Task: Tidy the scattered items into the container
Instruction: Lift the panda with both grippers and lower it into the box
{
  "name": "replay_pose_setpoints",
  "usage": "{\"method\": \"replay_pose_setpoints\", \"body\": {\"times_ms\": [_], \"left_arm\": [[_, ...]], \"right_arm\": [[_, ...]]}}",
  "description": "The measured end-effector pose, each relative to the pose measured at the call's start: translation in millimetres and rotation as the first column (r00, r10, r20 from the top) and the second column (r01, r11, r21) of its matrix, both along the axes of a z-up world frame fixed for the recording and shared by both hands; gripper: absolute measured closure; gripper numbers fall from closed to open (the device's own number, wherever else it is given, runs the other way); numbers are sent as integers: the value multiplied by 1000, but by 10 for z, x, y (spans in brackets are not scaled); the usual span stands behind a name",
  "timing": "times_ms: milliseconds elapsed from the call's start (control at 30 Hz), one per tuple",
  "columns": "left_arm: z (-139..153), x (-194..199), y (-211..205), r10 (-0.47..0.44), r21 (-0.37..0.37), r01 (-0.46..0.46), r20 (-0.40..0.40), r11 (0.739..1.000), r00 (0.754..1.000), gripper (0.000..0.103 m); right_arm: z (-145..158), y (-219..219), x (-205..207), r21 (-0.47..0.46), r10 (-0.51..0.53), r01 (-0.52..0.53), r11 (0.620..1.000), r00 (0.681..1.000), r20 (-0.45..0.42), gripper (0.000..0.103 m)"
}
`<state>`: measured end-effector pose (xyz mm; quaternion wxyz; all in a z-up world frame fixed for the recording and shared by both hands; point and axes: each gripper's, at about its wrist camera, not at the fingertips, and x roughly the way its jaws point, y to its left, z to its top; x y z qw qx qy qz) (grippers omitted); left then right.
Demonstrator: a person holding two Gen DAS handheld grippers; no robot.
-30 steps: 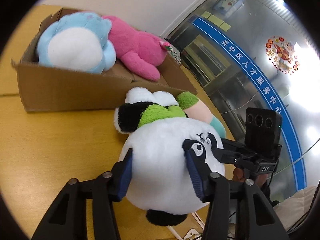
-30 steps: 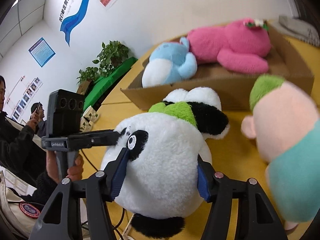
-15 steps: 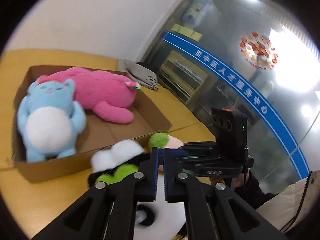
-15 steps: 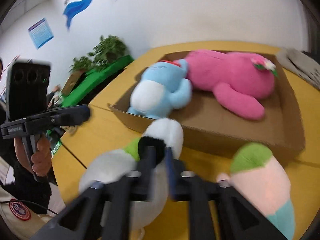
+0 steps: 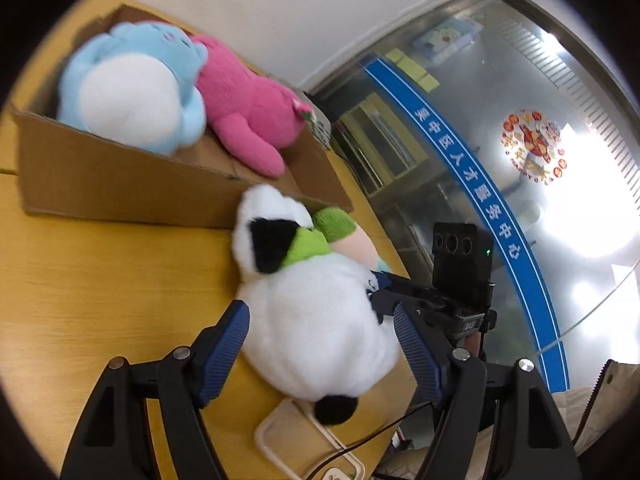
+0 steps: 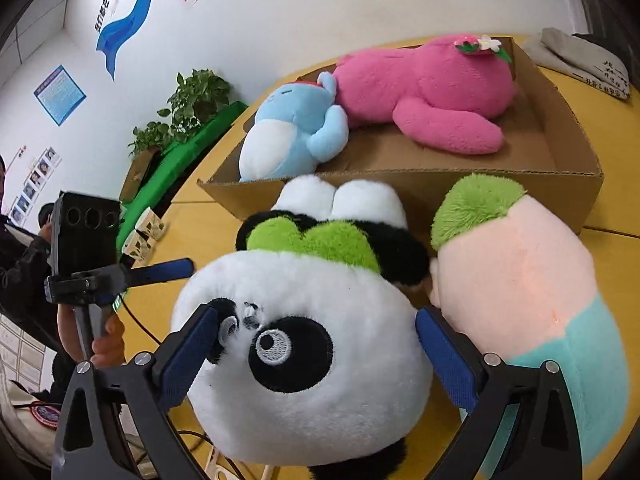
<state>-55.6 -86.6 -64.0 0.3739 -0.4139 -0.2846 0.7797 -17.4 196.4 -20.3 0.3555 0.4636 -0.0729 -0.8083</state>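
A panda plush (image 5: 316, 320) (image 6: 304, 340) lies on the yellow table in front of a cardboard box (image 5: 120, 188) (image 6: 568, 194). My left gripper (image 5: 320, 312) straddles its white body. Its jaws are opening, and the pads sit at the fur without squeezing. My right gripper (image 6: 316, 314) straddles the panda's head from the other side. Its jaws are opening too, spread wide, with no dent in the fur. A blue plush (image 5: 128, 88) (image 6: 288, 136) and a pink plush (image 5: 248, 112) (image 6: 424, 88) lie in the box. A peach-and-green plush (image 5: 344, 236) (image 6: 520, 288) rests against the panda.
A cream tray-like item (image 5: 296, 436) with a cable lies at the table's near edge under the panda. A grey cloth (image 6: 580, 64) sits behind the box. Potted plants (image 6: 196, 96) and a person (image 6: 20, 272) are off the table. A glass wall (image 5: 520, 160) stands beyond it.
A second ago both grippers squeezed the panda. Half a second ago they were raised with jaws nearly together. Now both are low again with jaws spread around it.
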Motion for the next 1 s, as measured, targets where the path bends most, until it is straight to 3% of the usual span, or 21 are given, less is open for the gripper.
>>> {"method": "replay_pose_setpoints", "body": {"times_ms": [200, 333, 533, 633, 800, 1000], "left_arm": [[-253, -56, 48, -20, -30, 21, 52, 999, 998, 27], [-354, -42, -26, -11, -20, 12, 75, 1000, 997, 25], [-470, -28, -66, -3, -9, 4, 97, 1000, 995, 25], [-525, -48, -93, 4, 8, -5, 112, 1000, 994, 26], [-441, -31, -82, -4, 22, 2, 92, 1000, 996, 41], [-169, 86, -23, 5, -14, -5, 26, 1000, 1000, 45]], "right_arm": [[-83, -288, 162, 4, 55, -55, 998, 998, 16, 3], [-50, -248, 208, 10, 53, -53, 999, 999, -1, 3], [-213, -233, 150, 2, 95, -95, 995, 994, 62, 3], [-264, -270, 169, -19, 96, -95, 995, 994, 61, 9], [-221, -268, 215, -50, 90, -89, 995, 995, 38, 20], [-109, -179, 320, -124, 90, -89, 988, 996, 4, 24]]}}
